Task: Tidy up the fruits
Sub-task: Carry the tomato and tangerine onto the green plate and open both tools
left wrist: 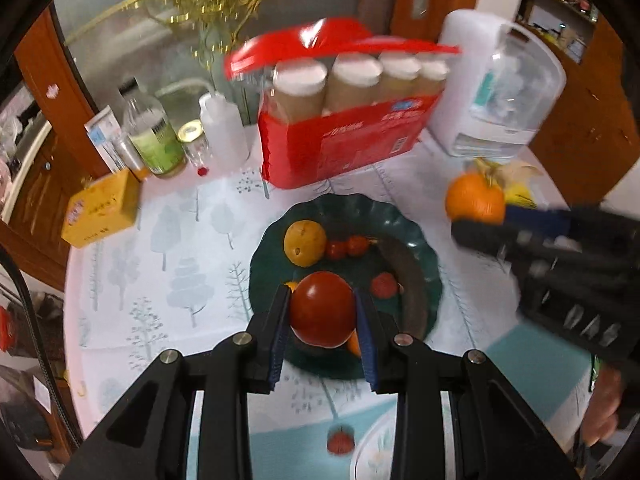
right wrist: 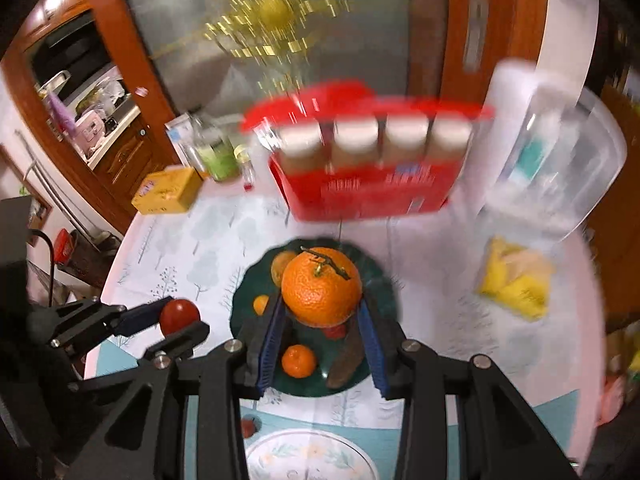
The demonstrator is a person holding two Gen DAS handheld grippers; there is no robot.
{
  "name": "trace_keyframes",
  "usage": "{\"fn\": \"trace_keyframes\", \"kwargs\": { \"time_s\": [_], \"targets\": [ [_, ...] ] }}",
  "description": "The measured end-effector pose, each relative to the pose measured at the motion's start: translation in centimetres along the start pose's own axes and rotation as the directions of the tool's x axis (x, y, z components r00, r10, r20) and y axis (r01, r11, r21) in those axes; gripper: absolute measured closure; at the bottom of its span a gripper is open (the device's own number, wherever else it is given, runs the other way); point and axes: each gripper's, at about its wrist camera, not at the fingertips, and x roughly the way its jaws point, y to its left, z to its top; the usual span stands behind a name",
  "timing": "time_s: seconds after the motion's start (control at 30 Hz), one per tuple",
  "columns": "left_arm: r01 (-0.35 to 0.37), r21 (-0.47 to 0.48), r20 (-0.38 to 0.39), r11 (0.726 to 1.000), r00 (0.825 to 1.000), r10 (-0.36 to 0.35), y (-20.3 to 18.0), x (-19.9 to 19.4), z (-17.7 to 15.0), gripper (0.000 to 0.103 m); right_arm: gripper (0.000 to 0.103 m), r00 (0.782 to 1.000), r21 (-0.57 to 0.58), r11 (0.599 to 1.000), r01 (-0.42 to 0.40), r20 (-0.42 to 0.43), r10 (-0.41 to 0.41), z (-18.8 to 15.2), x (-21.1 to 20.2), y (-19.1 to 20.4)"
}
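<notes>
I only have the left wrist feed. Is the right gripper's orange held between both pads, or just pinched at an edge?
Observer: Between both. The orange sits centred in the right gripper, with a blue pad on each side.
Operator: What does my tomato hide on the green plate?
Observer: A small mandarin lying on the near part of the plate.

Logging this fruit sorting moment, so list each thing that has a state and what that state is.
Left gripper: shut on the red tomato.
Right gripper: shut on the large stemmed orange.
Dark green scalloped plate: holds several fruits.
Red carton: lid up, white-capped bottles upright inside.
Pale patterned plate: nothing seen on it.
</notes>
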Motion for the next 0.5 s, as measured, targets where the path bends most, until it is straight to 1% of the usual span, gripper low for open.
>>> {"fn": "trace_keyframes", "kwargs": {
  "time_s": [0.1,0.2,0.3,0.4,0.43,0.47,0.5],
  "targets": [
    [0.013,-0.055,-0.031,0.998,0.999,-0.015,0.5,4.2,0.1,0.073,0.065,0.999,0.015,1.0,-0.01,-0.053,0.01,-0.7,4.9,-1.7],
    [0.014,-0.087,-0.084,0.996,0.996,-0.022,0.4,8.2,-0.1,0.073,0.065,0.993,0.038,0.997,-0.062,-0.095,0.065,-1.6,9.2,-3.1],
    [-0.011,-0.074,-0.121,0.997,0.993,0.002,0.2,11.6,-0.3,0.074,0.064,0.986,0.042,0.996,-0.08,-0.14,0.086,-2.4,12.9,-3.6],
    [-0.034,-0.062,-0.128,0.998,0.991,0.026,0.4,13.2,-0.5,0.073,0.063,0.981,0.045,0.995,-0.09,-0.171,0.096,-2.7,15.3,-3.7],
    [-0.035,-0.065,-0.129,0.997,0.991,0.026,0.7,13.5,-0.5,0.07,0.063,0.98,0.046,0.994,-0.1,-0.168,0.106,-2.8,15.6,-3.8],
    [-0.031,-0.072,-0.134,0.997,0.991,0.021,0.9,13.8,-0.6,0.067,0.063,0.982,0.043,0.992,-0.121,-0.143,0.126,-2.8,15.4,-3.8],
    [-0.033,-0.088,-0.143,0.996,0.99,0.02,1.3,14.1,-0.6,0.057,0.063,0.982,0.036,0.991,-0.129,-0.134,0.132,-2.7,15.3,-3.8]
  ]
}}
